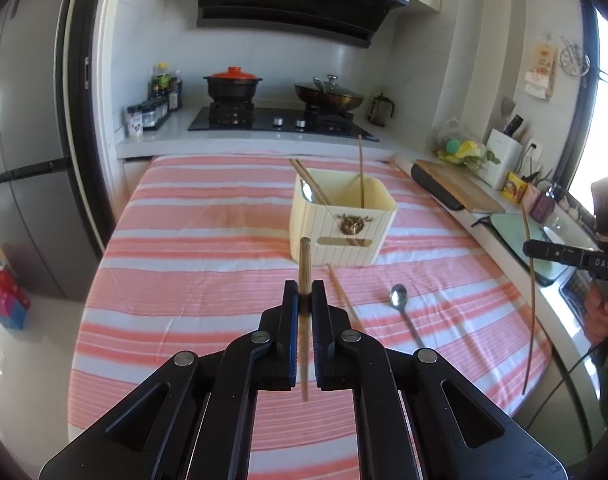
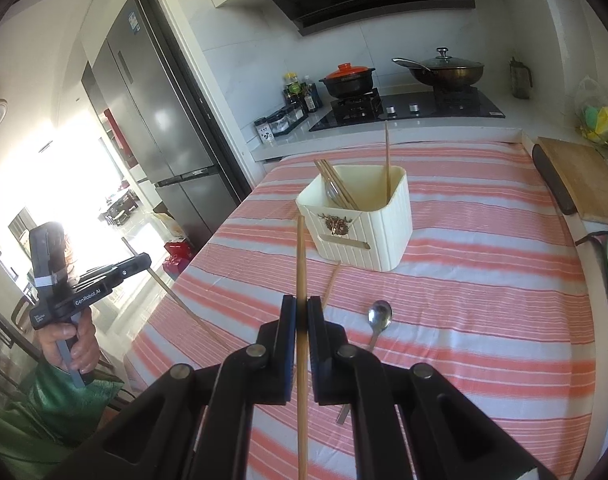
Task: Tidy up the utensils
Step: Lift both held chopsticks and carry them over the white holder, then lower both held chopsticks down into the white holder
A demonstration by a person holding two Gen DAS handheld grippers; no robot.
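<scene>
Left wrist view: the left gripper pinches a brown wooden chopstick between its black pads, the stick running up past the fingertips toward 12 o'clock; ahead, at 1 o'clock, a cream ribbed plastic utensil box stands on the pink-and-white striped tablecloth, holding a pair of chopsticks and a spoon leaning at its left side and one chopstick upright near its right wall; a loose wooden chopstick lies on the cloth just in front of the box, and a silver metal spoon lies beside it at 2 o'clock; at 3 o'clock the right gripper appears at the frame edge with a long thin chopstick hanging through it.

Right wrist view: the right gripper is clamped on that long chopstick, its tip pointing to 12 o'clock toward the box; the spoon rests at 1 o'clock; the left gripper is at 9 o'clock, off the table's edge.
</scene>
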